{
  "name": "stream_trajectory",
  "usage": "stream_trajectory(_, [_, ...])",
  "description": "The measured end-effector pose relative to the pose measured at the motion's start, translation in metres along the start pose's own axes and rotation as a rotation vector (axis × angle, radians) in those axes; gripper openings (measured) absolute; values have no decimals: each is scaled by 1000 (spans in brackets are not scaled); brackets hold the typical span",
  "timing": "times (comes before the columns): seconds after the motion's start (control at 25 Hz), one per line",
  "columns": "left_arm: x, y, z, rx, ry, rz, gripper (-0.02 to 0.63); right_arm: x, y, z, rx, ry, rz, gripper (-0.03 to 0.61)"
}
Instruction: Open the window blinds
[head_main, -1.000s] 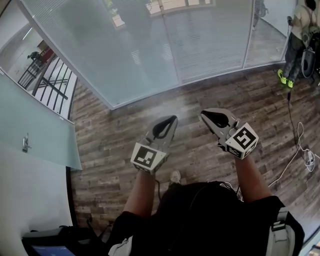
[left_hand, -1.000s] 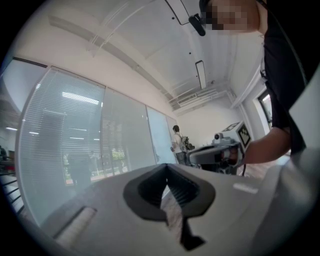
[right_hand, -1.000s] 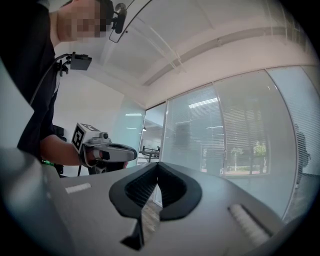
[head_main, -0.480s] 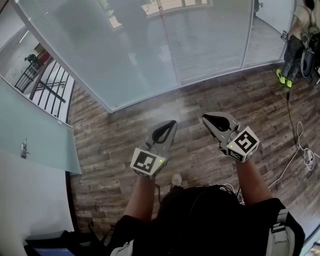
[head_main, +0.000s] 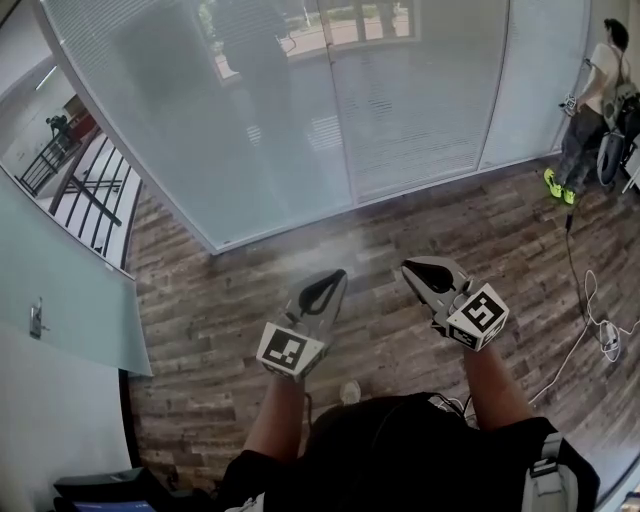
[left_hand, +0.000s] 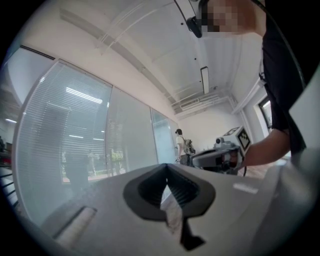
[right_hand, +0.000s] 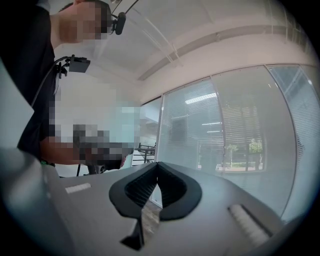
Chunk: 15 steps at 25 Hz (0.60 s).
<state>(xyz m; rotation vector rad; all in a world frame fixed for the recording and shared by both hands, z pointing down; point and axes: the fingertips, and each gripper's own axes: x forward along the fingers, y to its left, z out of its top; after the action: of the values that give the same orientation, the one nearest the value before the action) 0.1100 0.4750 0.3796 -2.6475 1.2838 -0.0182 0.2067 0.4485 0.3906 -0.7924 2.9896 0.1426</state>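
A long glass wall with lowered white slatted blinds (head_main: 300, 110) runs across the far side of the room; the blinds (left_hand: 65, 135) (right_hand: 235, 135) also fill much of both gripper views. My left gripper (head_main: 337, 277) and right gripper (head_main: 410, 270) are held side by side over the wooden floor, pointing level at the blinds and still well short of them. Both are shut with their tips together and nothing between them, as the left gripper (left_hand: 166, 166) and the right gripper (right_hand: 158, 165) show close up.
A person (head_main: 590, 110) with a backpack stands at the far right by the glass. White cables (head_main: 600, 330) lie on the wooden floor (head_main: 230, 300) at right. A frosted glass door (head_main: 60, 290) with a handle stands at left, with a railing (head_main: 80, 190) beyond it.
The view has shifted so the blinds and the person at right show more fully. Both grippers sit slightly lower in the head view, still shut and side by side.
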Motion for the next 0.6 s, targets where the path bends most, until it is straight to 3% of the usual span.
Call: stream_trajectory(0.6, [-29, 92, -2, 32, -17, -9, 5, 110, 16, 8, -7, -27, 26, 6])
